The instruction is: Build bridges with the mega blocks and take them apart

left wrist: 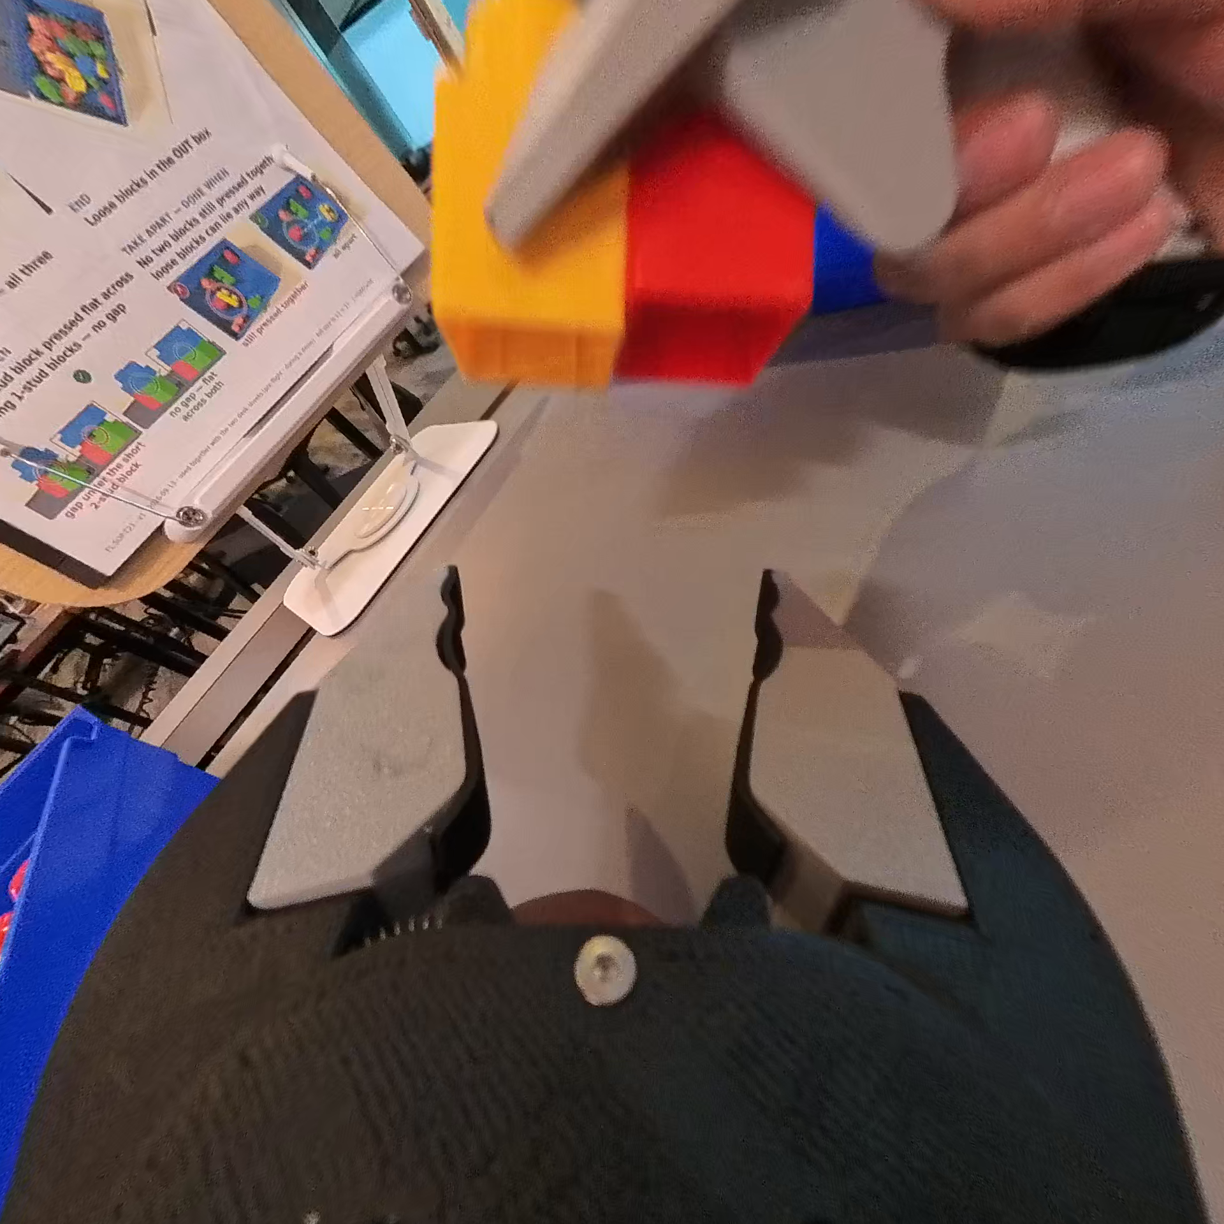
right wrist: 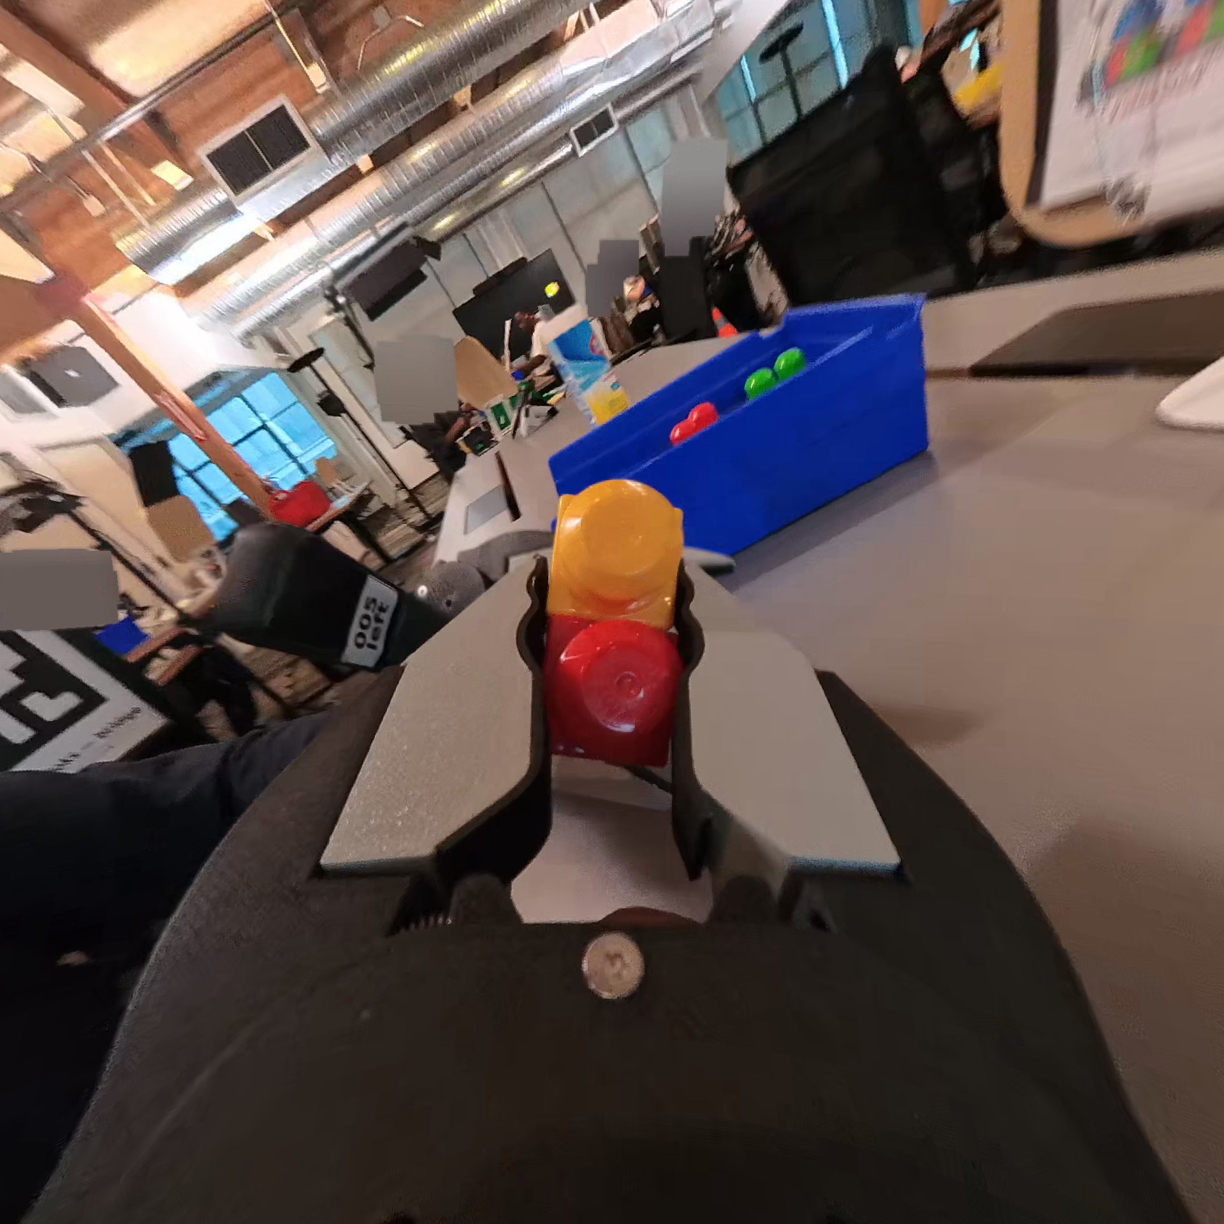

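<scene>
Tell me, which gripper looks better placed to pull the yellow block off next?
Probably the left gripper. It is open and empty, with the yellow block just ahead of it. The right gripper is shut on the yellow and red block assembly, so it is busy holding.

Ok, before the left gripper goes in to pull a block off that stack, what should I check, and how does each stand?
1. Right gripper shut on the block stack: ok.
2. Left gripper open and empty: ok.
3. Yellow block exposed beyond the right fingers: ok.
4. Blue block joined to the red block: cannot tell, blurred.
5. Blue bin in view for loose blocks: ok.
</scene>
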Available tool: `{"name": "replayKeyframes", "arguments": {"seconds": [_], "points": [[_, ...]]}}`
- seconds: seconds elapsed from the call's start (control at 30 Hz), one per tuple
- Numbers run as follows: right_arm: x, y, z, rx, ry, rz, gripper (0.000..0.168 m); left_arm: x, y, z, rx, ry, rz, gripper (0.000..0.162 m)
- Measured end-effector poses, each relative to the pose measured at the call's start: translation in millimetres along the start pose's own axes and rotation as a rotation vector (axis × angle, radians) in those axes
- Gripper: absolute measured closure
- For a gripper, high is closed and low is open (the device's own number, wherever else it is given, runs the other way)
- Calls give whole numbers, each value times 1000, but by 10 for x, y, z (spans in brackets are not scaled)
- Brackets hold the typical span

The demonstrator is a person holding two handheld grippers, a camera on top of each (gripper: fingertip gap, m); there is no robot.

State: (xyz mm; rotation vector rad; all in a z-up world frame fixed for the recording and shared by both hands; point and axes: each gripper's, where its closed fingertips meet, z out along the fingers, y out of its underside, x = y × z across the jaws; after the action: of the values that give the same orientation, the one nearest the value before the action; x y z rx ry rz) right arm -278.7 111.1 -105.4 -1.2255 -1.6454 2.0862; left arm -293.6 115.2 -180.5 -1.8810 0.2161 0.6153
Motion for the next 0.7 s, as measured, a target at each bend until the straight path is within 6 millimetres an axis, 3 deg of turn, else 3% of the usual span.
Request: {"name": "replayKeyframes", "arguments": {"seconds": [0.1,0.17,0.23,0.3,0.37,0.43,0.53,0.6,0.7], "points": [[-126,-344,-244,86,105,-191,133,-23,67,20,-30,-13,15,76],[-197,-662,-541,172,226,-336,133,-31,102,31,-47,-19,23,78],[-133,-962,-911,213,399,-450,133,-36,142,46,-67,-25,30,80],[188,-1178,-1335,178,651,-536,133,-37,192,66,-94,-25,27,81],[644,-1279,-1743,106,866,-526,133,-29,224,82,-109,-19,27,81],[1193,-1170,-2004,-29,981,-383,132,-30,236,91,-118,-21,33,81],[1876,-920,-2160,-180,1038,-175,129,-36,229,87,-117,-25,39,82],[2087,-866,-2203,-195,1060,-110,116,-68,248,72,-121,-36,39,83],[1981,-997,-2149,-94,1041,-127,113,-134,273,54,-125,-50,15,83]]}}
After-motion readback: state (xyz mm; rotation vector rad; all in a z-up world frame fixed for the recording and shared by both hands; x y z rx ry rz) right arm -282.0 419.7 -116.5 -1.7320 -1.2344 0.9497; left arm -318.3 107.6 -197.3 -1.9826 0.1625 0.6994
